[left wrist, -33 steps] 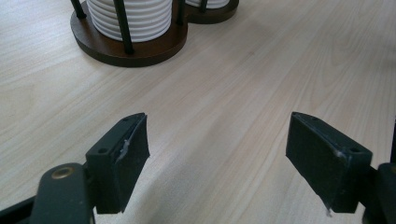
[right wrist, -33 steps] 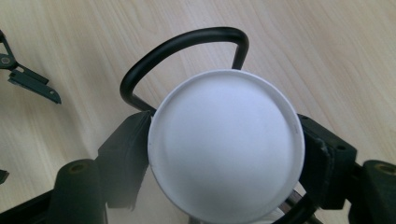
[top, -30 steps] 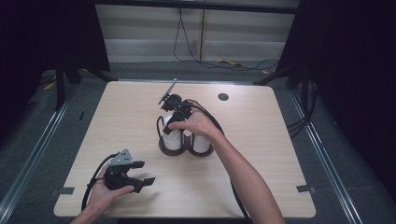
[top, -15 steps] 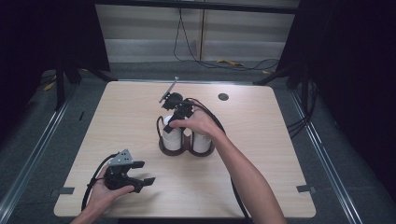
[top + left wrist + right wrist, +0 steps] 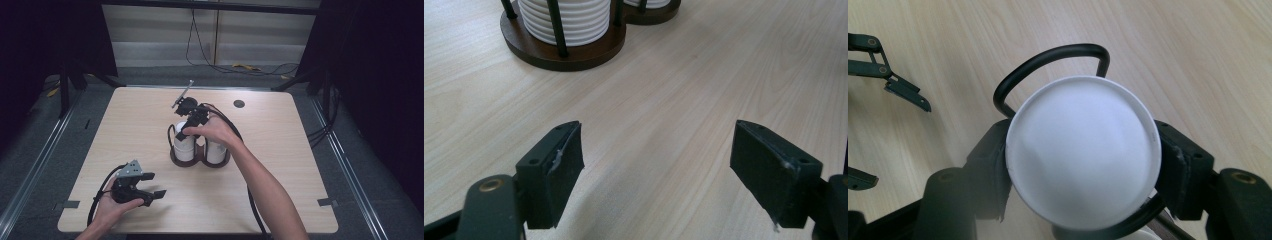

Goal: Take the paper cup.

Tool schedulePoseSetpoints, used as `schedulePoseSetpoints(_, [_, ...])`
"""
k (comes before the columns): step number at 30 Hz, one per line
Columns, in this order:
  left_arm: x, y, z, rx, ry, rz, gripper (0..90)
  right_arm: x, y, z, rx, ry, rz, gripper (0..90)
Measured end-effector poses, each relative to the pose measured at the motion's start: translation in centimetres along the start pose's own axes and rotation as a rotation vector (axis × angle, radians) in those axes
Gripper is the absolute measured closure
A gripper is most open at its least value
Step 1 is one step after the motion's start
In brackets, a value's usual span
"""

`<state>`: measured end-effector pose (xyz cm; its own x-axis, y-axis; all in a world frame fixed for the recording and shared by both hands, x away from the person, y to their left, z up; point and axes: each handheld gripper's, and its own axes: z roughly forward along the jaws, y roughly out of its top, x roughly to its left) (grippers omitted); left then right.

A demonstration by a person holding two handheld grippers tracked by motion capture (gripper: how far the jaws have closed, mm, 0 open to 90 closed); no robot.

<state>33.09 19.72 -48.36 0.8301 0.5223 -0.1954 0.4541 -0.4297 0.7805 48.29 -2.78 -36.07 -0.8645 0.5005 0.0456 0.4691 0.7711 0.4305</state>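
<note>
Your right gripper (image 5: pixel 1083 165) has just closed on the top white cup (image 5: pixel 1083 157) at frame centre; lift crooked and it may snag the black wire loop (image 5: pixel 1058 55) or tip the wooden rack (image 5: pixel 200 159). Left gripper (image 5: pixel 674 170) stands open.

top cup (image 5: pixel 1083 150): white, round, upside down, flat bottom facing the right gripper view, uppermost on left stack
cup stacks (image 5: pixel 184 146): two, white, ribbed, upright side by side
holder (image 5: pixel 569 52): dark brown double round base, black rods, mid-table
</note>
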Motion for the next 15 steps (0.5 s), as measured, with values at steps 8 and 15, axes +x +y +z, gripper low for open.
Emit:
schedulePoseSetpoints(8, [0.0, 0.0, 0.0, 0.002, -0.001, 0.003, 21.1, 0.2, 0.3, -0.9, -0.005, -0.005, 0.0, 34.1])
schedulePoseSetpoints(15, [-0.1, 0.0, 0.0, 0.002, -0.005, 0.0, 21.1, 0.5, 0.6, -1.6, -0.021, -0.011, -0.012, 34.5])
